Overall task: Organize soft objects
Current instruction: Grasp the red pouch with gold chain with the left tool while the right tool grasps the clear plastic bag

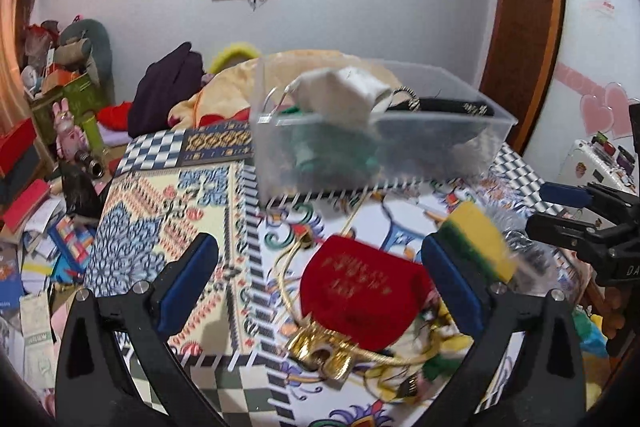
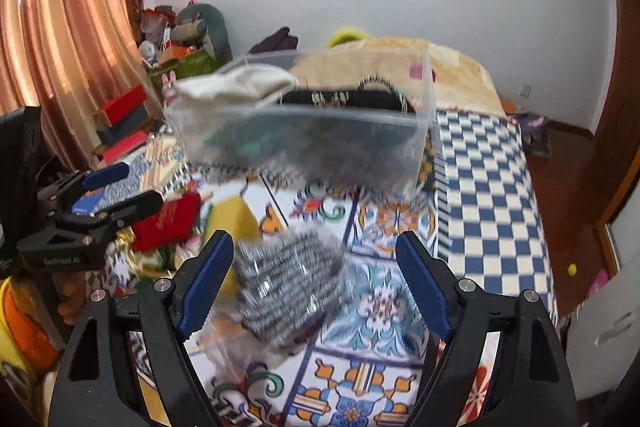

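A clear plastic bin [image 1: 460, 147] [image 2: 420, 131] stands on the patterned cloth and holds a white sock [image 1: 340, 95] [image 2: 236, 87], a black item and green fabric. My left gripper [image 1: 320, 267] is open above a red velvet pouch [image 1: 360, 291] with gold cord. A yellow-green sponge [image 1: 480, 243] [image 2: 236, 219] lies beside its right finger. My right gripper [image 2: 314, 267] is open over a bagged steel-wool scrubber [image 2: 288, 291]. The left gripper also shows in the right wrist view [image 2: 116, 191], and the right gripper shows in the left wrist view [image 1: 560, 207].
A patterned cloth [image 1: 168, 227] [image 2: 480, 187] covers the bed. Blankets and clothes [image 1: 168, 95] lie behind the bin. Boxes and toys [image 1: 60, 107] pile at the left. Curtains [image 2: 60, 47] hang at the left.
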A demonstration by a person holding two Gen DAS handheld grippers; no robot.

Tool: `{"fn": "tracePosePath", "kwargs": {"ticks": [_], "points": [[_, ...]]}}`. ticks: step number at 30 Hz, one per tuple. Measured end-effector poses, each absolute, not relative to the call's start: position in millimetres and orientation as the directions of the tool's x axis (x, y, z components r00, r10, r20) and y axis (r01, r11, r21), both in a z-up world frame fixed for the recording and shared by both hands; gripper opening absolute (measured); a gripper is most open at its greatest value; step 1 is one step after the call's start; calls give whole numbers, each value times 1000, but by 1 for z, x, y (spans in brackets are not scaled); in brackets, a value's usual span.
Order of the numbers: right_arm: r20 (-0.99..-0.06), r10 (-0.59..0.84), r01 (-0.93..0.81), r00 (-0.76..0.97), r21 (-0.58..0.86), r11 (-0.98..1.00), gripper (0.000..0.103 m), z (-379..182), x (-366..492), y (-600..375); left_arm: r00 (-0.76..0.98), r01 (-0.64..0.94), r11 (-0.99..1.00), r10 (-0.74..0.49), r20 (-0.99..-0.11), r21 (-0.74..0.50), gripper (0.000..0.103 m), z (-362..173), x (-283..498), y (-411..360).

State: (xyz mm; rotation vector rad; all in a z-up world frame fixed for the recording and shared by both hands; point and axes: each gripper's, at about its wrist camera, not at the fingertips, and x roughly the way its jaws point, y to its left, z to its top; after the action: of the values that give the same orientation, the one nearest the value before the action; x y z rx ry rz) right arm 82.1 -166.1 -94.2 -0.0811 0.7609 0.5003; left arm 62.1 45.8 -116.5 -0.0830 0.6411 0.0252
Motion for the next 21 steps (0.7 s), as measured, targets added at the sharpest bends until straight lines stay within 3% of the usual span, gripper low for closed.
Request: {"fn": "tracePosePath", "kwargs": {"ticks": [5,7,11,16,18,21], "points": [[-687,404,-439,604,136,888,79,-104,83,-174,796,-59,996,4,-605,-72,102,-123,61,48],[-688,398,-429,607,138,893,67,-103,84,-176,798,-53,996,1,-603,-68,90,-124,60,47],[-690,412,-421,595,170,891,55,-106,87,-180,780,-23,996,-34,-624,-83,73,-129,65,46],[-686,422,-430,592,173,886,39,-107,86,-180,758,6,992,-88,-646,-129,43,-135,70,48],[-683,422,-432,596,170,886,35,-106,85,-180,755,14,989,-106,-647,-145,39,-135,70,49],[-675,429,-435,599,176,883,28,-104,85,-180,761,24,989,-110,-639,-143,25,-134,69,48]]}}
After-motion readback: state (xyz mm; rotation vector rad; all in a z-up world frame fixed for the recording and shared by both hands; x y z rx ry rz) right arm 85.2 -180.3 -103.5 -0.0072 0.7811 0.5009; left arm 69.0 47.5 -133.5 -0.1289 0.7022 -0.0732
